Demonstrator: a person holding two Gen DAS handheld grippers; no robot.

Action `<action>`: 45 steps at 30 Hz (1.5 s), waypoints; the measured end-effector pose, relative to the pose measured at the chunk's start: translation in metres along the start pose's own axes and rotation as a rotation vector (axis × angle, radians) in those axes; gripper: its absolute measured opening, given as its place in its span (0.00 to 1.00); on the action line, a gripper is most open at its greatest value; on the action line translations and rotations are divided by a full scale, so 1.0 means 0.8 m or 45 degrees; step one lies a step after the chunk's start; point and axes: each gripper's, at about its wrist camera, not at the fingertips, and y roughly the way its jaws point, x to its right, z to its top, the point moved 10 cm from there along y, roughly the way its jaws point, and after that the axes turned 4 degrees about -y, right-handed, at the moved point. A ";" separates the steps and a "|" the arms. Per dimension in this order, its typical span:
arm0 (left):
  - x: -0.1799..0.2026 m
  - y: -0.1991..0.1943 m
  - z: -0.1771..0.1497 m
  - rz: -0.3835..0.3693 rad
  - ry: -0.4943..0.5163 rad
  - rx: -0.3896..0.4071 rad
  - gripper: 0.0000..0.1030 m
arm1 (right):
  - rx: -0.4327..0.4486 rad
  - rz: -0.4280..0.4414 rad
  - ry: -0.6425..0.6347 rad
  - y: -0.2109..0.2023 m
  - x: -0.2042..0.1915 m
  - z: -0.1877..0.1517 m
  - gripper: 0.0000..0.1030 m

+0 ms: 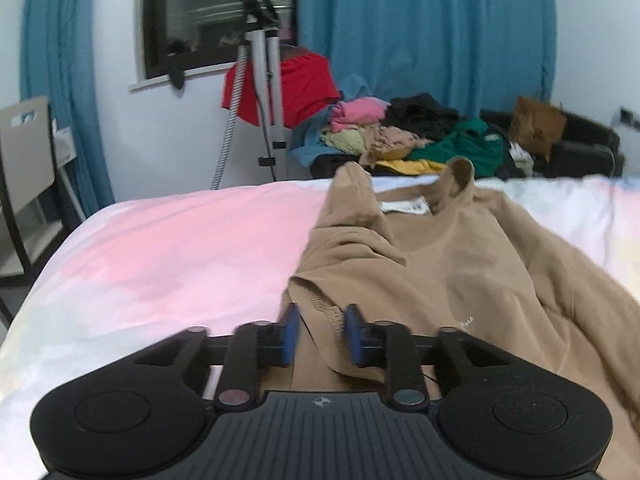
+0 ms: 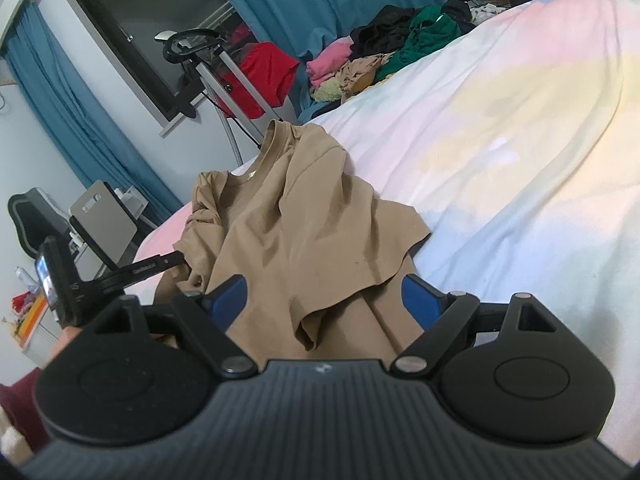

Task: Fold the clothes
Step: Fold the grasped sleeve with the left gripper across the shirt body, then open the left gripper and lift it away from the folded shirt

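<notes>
The tan short-sleeved cotton T-shirt (image 1: 460, 264) lies rumpled on the bed with the pastel pink-and-white cover (image 1: 180, 248). Its collar points to the far edge and its hem lies near, so its long axis runs near to far, along the line of both tongs.

The left tongs (image 1: 318, 334) have their blue pads (image 1: 290, 330) a narrow gap apart, with the stitched edge of the shirt's left side between them. Whether the pads actually pinch the cloth cannot be told.

The right tongs (image 2: 324, 300) stand wide apart over the shirt's near right part, a loose fold lying between the pads, ungripped.

Judgement: the left tongs are nearer a grip. The right tongs must still close on their side before the shirt can be spread or folded.
</notes>
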 end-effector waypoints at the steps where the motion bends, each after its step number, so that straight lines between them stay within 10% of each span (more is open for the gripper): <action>1: 0.000 -0.001 0.002 0.005 0.001 0.006 0.06 | -0.004 -0.001 -0.001 0.001 0.000 -0.001 0.83; 10: -0.056 -0.038 0.041 0.098 -0.099 0.100 0.05 | -0.014 -0.006 -0.008 0.000 0.000 -0.007 0.83; 18: -0.225 -0.028 0.088 0.636 -0.218 0.082 0.04 | -0.034 -0.033 -0.072 0.008 -0.006 -0.017 0.83; 27: -0.279 -0.054 0.020 0.330 -0.724 0.085 0.32 | -0.043 -0.044 -0.095 0.019 -0.009 -0.019 0.83; 29: -0.265 -0.061 0.018 0.240 -0.698 0.091 0.51 | -0.048 -0.037 -0.097 0.019 -0.011 -0.021 0.83; 36: -0.162 -0.052 0.004 0.091 -0.462 0.039 0.67 | -0.049 -0.044 -0.115 0.017 -0.015 -0.021 0.83; 40: -0.138 -0.027 -0.018 0.168 -0.489 -0.046 0.61 | -0.054 -0.044 -0.114 0.018 -0.014 -0.022 0.83; 43: -0.151 -0.017 -0.030 0.218 -0.561 -0.082 0.12 | -0.053 -0.042 -0.114 0.017 -0.014 -0.022 0.83; 45: -0.168 -0.029 -0.026 0.183 -0.650 -0.029 0.03 | -0.052 -0.039 -0.105 0.016 -0.013 -0.021 0.83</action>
